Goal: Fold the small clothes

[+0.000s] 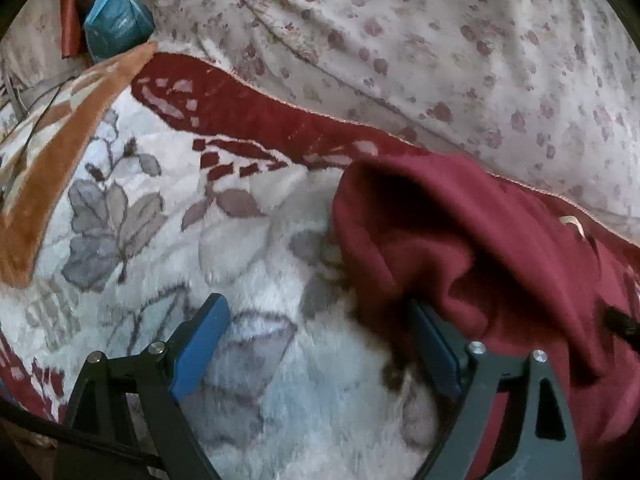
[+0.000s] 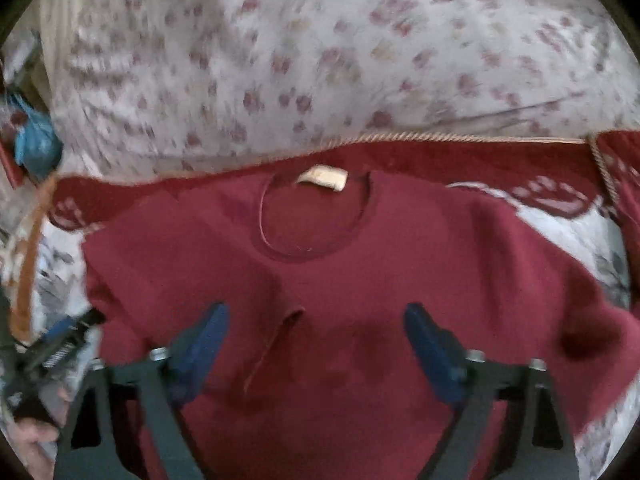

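Both tongs are spread wide and pinch nothing: the left gripper [image 1: 320,344] sits by the sleeve, the right gripper [image 2: 316,344] hangs over the red top [image 2: 360,280] lying flat on the flowery blanket [image 1: 132,216]. Grab the sleeve edge low, then fold inward slowly.

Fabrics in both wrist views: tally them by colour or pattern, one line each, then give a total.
Maroon sweatshirt: 1
White fleece blanket with grey leaves and red border: 1
Pale sheet with small reddish flowers: 1
Teal bundle, kind unclear: 1
Total: 4
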